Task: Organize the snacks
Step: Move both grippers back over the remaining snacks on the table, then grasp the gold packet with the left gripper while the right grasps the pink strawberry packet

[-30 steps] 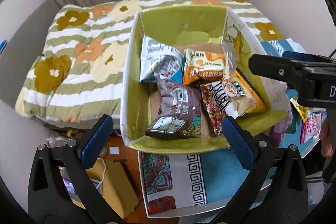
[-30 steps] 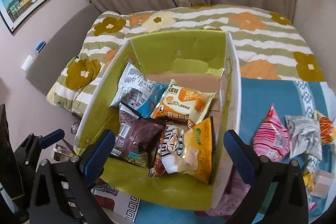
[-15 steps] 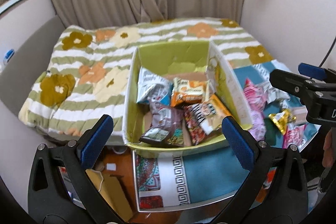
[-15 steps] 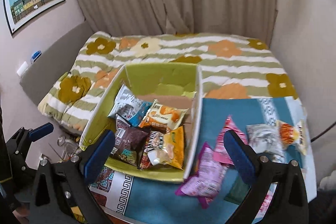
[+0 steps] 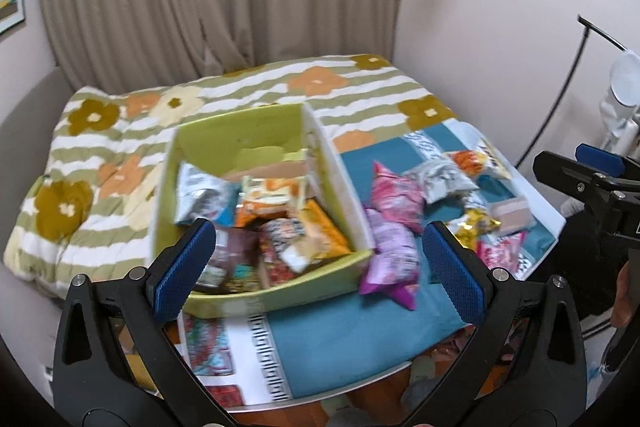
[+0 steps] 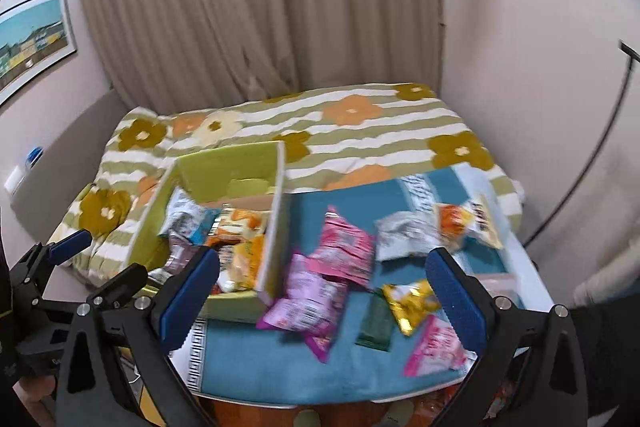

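Note:
A green box point(image 5: 256, 131) point(image 6: 228, 167) stands at the left of the teal table mat and holds several snack packets. To its right lie loose packets: a purple one point(image 5: 390, 259) point(image 6: 308, 301), a pink one point(image 5: 394, 193) point(image 6: 344, 247), a silver one point(image 5: 438, 179) point(image 6: 404, 233), an orange one point(image 6: 466, 221) and a gold one point(image 6: 408, 301). My left gripper point(image 5: 320, 263) is open and empty, held high over the box's front corner. My right gripper point(image 6: 320, 291) is also open and empty, above the purple packet.
The table mat point(image 5: 352, 339) lies on a white table point(image 6: 536, 279) against a bed with a flowered striped quilt point(image 5: 120, 123). Curtains point(image 6: 260, 7) and walls close the back. A thin black stand point(image 5: 560, 99) leans at the right. Clutter sits on the floor below the table's front.
Both grippers have pulled back and up from over the box and swung right. The loose packets on the mat have come into view. Jaws stayed open.

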`<action>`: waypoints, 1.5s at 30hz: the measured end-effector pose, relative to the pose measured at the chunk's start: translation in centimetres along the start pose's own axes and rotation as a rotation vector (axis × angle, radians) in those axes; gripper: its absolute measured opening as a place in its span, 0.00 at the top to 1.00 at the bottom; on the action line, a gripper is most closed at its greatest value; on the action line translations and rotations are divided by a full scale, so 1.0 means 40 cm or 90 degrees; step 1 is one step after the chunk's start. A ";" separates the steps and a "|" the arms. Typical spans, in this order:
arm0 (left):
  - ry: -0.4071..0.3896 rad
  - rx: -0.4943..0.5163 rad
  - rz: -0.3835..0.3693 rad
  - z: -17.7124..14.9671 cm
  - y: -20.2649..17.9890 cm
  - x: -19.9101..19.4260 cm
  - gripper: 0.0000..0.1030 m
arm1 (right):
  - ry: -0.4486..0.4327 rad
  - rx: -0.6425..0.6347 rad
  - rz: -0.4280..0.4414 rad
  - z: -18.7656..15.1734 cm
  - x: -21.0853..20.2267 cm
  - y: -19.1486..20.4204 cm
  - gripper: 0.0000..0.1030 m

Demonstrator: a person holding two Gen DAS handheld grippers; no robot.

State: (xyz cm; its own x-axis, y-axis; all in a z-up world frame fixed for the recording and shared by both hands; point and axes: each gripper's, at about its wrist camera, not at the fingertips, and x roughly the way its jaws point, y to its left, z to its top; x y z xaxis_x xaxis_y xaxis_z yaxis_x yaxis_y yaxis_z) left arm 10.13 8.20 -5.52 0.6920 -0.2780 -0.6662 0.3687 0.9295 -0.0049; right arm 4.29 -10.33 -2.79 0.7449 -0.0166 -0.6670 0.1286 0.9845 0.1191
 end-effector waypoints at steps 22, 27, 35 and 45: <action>0.099 0.188 -0.124 -0.011 -0.465 0.366 0.01 | 0.094 0.082 -0.031 -0.174 0.127 -0.436 0.00; 0.132 0.267 -0.135 -0.020 -0.542 0.475 0.01 | 0.135 0.091 -0.012 -0.235 0.208 -0.471 0.00; 0.224 0.319 -0.152 -0.068 -0.621 0.633 0.08 | 0.191 0.063 0.005 -0.310 0.320 -0.458 0.00; 0.290 0.332 -0.160 -0.123 -0.645 0.728 0.31 | 0.228 0.031 -0.001 -0.347 0.399 -0.444 0.00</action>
State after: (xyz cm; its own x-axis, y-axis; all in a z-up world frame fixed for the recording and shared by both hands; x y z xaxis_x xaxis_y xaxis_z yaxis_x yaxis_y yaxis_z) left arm 17.71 -22.69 -28.47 0.2633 -0.2330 -0.9361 0.8081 0.5833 0.0821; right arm 4.81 -25.67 -25.78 0.4689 0.0521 -0.8817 0.1677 0.9749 0.1467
